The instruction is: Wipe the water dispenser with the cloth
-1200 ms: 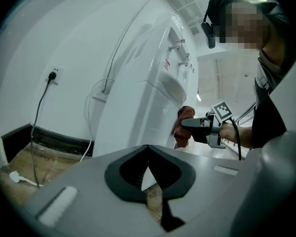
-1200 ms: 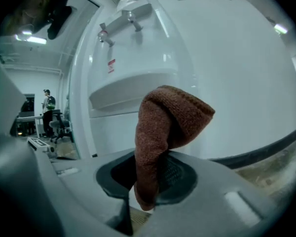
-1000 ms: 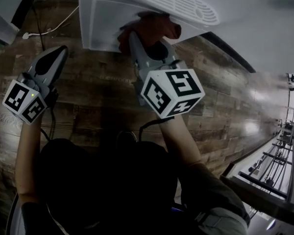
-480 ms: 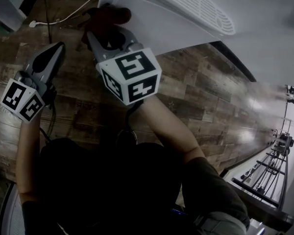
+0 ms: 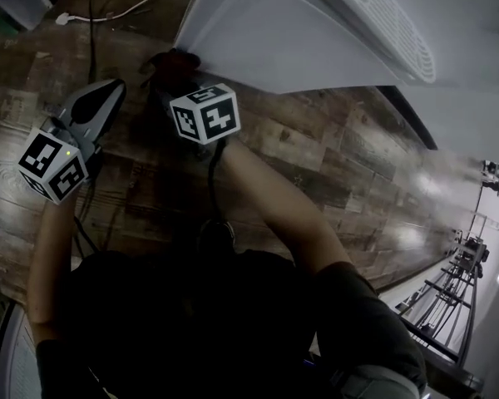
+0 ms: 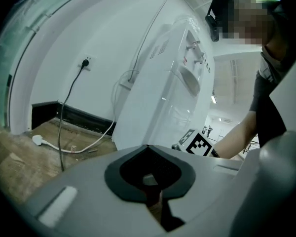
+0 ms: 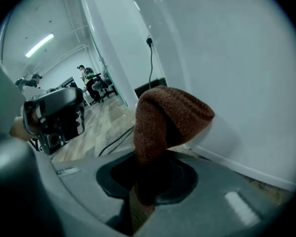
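The white water dispenser point(image 5: 316, 32) stands on the wood floor; it also shows in the left gripper view as a tall white cabinet point(image 6: 167, 93). My right gripper point(image 5: 170, 77) is shut on the rust-brown cloth point(image 5: 175, 61), low beside the dispenser's near corner. In the right gripper view the cloth point(image 7: 167, 117) bulges out of the right gripper point(image 7: 148, 174) and presses on the dispenser's white side panel point(image 7: 241, 93). My left gripper point(image 5: 106, 94) hangs shut to the left with nothing in it, apart from the dispenser. The left gripper point(image 6: 150, 181) looks toward the machine.
A white power cable and plug point(image 5: 108, 13) lie on the floor behind the grippers. A dark cable runs up to a wall socket point(image 6: 87, 61) above a black skirting board point(image 6: 64, 113). Metal racks point(image 5: 470, 256) stand far right.
My right gripper has slid left and down along the dispenser with the cloth, away from my head and closer to the floor. The left gripper has barely moved.
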